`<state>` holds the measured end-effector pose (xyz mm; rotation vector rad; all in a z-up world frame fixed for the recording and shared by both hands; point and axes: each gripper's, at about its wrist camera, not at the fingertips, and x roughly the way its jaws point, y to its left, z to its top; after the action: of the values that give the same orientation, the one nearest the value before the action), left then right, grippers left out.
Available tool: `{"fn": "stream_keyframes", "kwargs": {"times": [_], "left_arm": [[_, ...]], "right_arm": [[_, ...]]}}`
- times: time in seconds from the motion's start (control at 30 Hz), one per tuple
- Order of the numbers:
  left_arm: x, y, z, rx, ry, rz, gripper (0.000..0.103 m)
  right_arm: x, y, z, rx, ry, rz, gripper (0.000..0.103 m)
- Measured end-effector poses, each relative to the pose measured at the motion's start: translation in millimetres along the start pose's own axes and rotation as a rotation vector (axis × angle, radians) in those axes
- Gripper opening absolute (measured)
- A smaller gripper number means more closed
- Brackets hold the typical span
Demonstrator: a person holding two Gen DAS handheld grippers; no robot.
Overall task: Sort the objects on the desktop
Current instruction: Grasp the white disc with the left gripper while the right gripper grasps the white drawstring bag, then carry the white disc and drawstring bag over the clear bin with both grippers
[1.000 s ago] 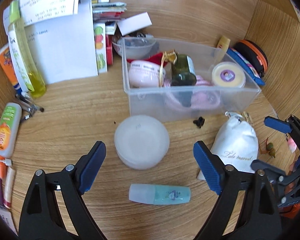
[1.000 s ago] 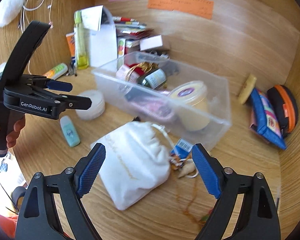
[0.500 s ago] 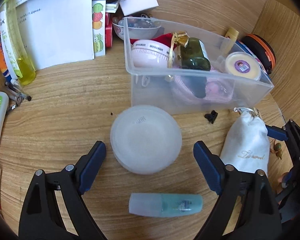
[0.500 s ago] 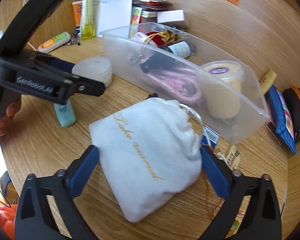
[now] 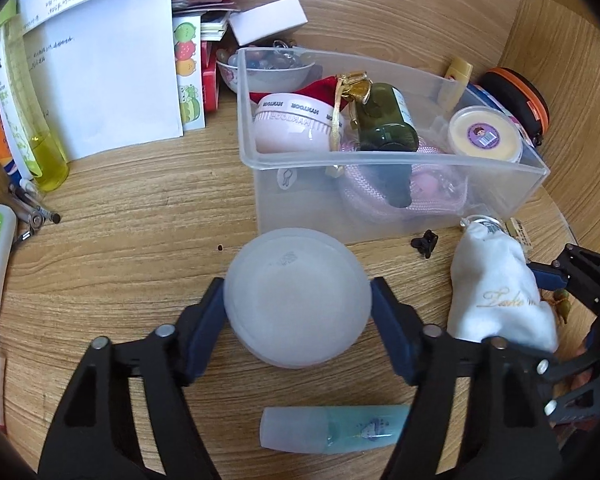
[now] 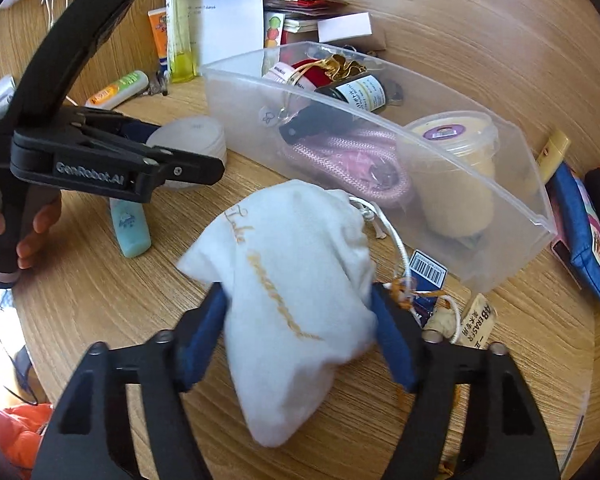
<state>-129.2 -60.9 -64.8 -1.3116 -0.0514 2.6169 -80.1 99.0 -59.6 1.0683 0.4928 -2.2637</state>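
Left wrist view: close, steeply down over frosted round container [image 5: 298, 300], facing clear bin [image 5: 380, 196] beyond. Right wrist view: close, low, from right, over white pouch [image 6: 296, 292]. Shared: bin [image 6: 380, 152], pouch [image 5: 496, 300], container [image 6: 192, 136].

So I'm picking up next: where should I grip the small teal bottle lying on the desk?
Grip the teal bottle across its middle, from above, fingers on its long sides. It lies flat on the desk, so its rounded body is narrow enough there.
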Motion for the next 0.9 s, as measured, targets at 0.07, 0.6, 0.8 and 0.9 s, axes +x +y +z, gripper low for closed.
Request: {"fn": "stream_keyframes", "kwargs": {"times": [0.07,0.6,0.8,0.9], "left_arm": [[1,-1,0,0.007,-0.004,0.004,0.066],[-28,3,-11,-0.045,-0.061,-0.014,0.066],[-54,0,-6,-0.042,-0.119,-0.022,0.066],[-63,-6,4,-0.032,-0.145,-0.026,0.066]], "right_arm": [[-4,-3,1,0.013,-0.009,0.016,0.048],[-51,-20,3,0.09,-0.129,0.093,0.026],[-75,-29,9,0.122,-0.191,0.096,0.026],[-85,-34,13,0.135,-0.222,0.077,0.026]]}}
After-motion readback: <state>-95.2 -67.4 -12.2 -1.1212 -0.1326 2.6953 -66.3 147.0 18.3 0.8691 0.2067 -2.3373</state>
